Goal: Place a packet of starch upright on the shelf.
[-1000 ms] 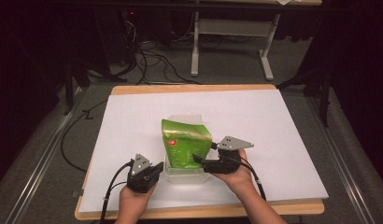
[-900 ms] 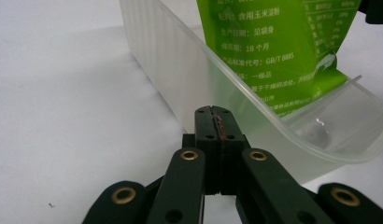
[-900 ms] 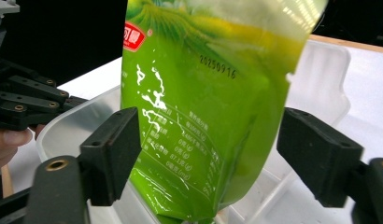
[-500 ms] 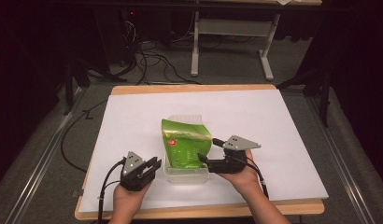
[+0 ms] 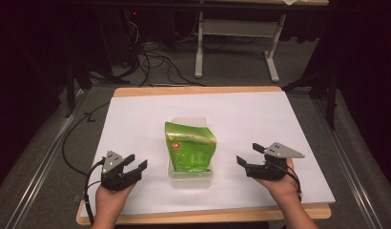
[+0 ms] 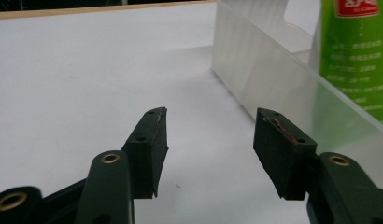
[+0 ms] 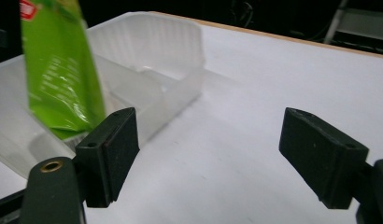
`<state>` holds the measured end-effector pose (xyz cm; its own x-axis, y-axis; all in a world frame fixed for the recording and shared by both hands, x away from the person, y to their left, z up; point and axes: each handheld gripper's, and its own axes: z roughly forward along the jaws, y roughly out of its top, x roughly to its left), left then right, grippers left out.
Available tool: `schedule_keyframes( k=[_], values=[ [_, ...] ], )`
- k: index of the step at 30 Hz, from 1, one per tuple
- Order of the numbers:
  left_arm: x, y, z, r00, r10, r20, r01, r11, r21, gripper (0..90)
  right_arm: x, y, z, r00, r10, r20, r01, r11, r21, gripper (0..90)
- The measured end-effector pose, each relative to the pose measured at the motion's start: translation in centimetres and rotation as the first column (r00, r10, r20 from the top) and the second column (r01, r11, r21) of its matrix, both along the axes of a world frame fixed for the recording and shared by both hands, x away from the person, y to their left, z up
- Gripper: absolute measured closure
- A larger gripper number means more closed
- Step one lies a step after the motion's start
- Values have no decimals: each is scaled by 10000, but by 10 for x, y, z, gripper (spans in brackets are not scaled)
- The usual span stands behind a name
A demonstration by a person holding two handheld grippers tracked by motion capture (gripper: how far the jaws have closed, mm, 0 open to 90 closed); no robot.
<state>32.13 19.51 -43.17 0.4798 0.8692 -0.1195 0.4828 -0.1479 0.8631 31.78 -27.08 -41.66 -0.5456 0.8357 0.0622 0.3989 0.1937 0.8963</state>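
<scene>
A green foil bag stands upright in a clear plastic container at the middle of the white table. My left gripper rests to the container's left, apart from it. Its jaws have just been opening and nothing is between them. In the left gripper view the open gripper points past the container wall and the bag. My right gripper sits to the right of the container, open and empty. The right gripper view shows that gripper aimed beside the container and bag.
A white sheet covers the tabletop, which has a wooden edge. Beyond the far edge lie floor cables and a metal table frame. Bare white surface lies on both sides of the container.
Both grippers have drawn outward from the container, the left one leftward and the right one rightward. The left jaws went from shut to open.
</scene>
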Motion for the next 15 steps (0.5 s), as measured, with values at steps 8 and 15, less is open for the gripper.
schedule_keyframes(
  k=[8, 15],
  values=[
    [1, -4, -1, 9999, 12, -130, -12, 10000, -37, 447, 2, -18, -7, 9983, -494, -299, 502, 9984, 243, 214],
    [0, -7, -1, 9999, -61, -145, 61, 10000, -8, 447, 4, -22, -10, 9966, -663, -486, 681, 9971, 347, 226]
  ],
)
